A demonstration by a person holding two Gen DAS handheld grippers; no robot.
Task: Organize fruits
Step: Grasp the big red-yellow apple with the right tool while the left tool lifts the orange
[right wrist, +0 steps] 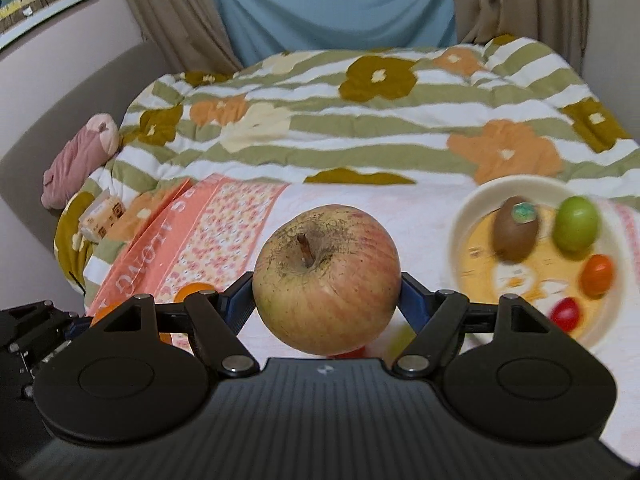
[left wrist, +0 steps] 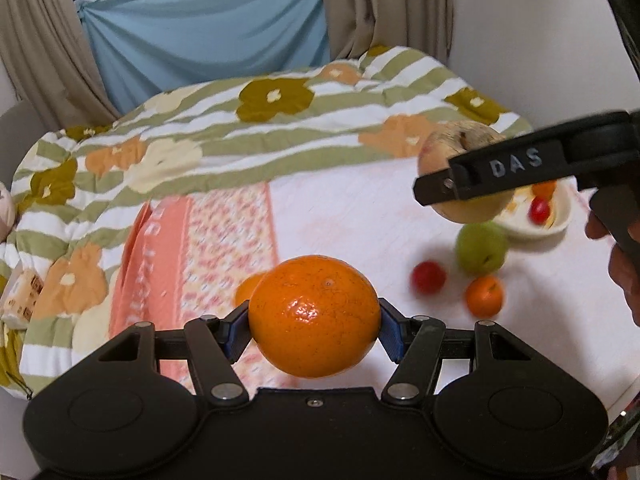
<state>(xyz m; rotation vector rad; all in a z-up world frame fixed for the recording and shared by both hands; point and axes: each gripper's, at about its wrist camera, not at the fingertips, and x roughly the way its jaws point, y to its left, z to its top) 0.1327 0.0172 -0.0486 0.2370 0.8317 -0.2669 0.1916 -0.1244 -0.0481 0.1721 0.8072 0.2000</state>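
Two fruits ride in the air above a bed [right wrist: 360,92] spread with a flowered quilt [right wrist: 400,120] and a pale pink sheet [left wrist: 360,208]: the right hand-held gripper [right wrist: 326,292] is clamped on a russet-topped apple [right wrist: 326,278], stem up, and the left hand-held gripper [left wrist: 314,322] is clamped on a glossy orange [left wrist: 314,316]. Both grips look to catch the round fruit only at its widest sides, so the likeliest mishap is a slip, with the heavier apple rolling off across the soft bedding or dropping onto what already sits in the cream bowl [right wrist: 472,204]. That bowl, at the right, holds a brown kiwi [right wrist: 515,230], a green fruit [right wrist: 576,228], a small orange one [right wrist: 597,275] and a red one [right wrist: 566,313]; it appears fairly full, and on a yielding mattress a hard set-down could tip it or knock fruit out. The two tools also pass near each other, so a clash seems possible. Loose on the sheet in the left view lie a second green fruit [left wrist: 482,248], a red one [left wrist: 429,277] and a small orange one [left wrist: 484,295], all blurred. The bowl is blurred too, its near rim cut off behind the tool body, and another orange shape behind the held orange is mostly hidden. A person's fingers [left wrist: 624,280] show only at the frame edge.
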